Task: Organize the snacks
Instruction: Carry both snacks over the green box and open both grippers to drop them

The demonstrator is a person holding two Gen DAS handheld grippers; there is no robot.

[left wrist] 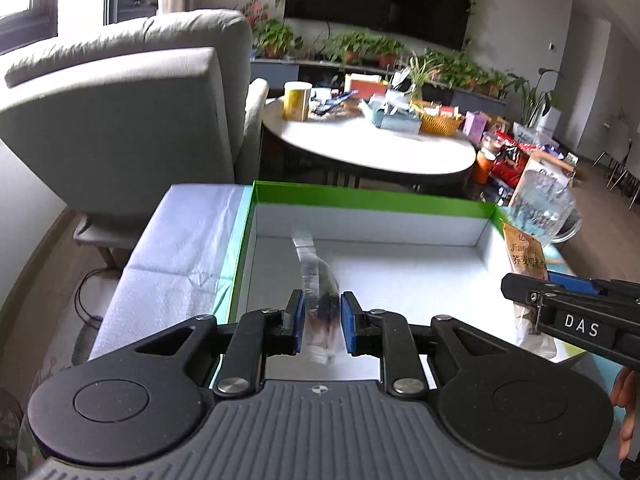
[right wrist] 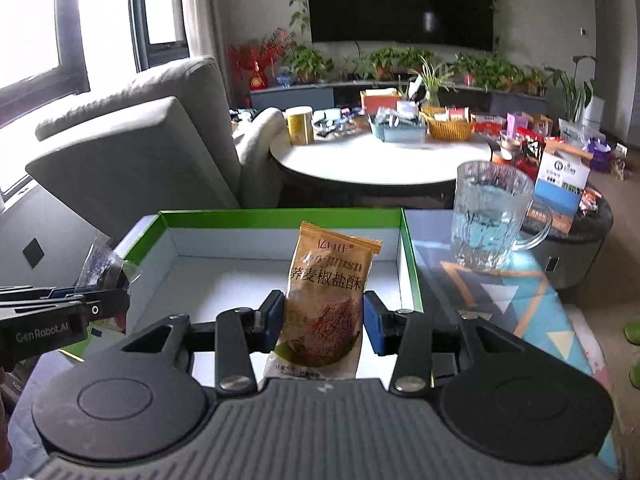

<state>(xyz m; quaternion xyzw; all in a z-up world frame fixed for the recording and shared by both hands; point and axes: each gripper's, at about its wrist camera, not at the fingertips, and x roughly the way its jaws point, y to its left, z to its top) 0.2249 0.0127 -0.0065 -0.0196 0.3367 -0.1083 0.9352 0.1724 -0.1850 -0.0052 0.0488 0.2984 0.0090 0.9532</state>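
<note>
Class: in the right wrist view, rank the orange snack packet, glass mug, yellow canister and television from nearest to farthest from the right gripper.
1. Orange snack packet, between the right gripper's fingers.
2. Glass mug, ahead on the right.
3. Yellow canister, left side of the round table.
4. Television, on the far wall.

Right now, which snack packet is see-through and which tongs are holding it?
The clear packet in the left tongs: you can see through its wrapper. The other one, the tan packet in the right tongs, is solid with printed writing.
</note>
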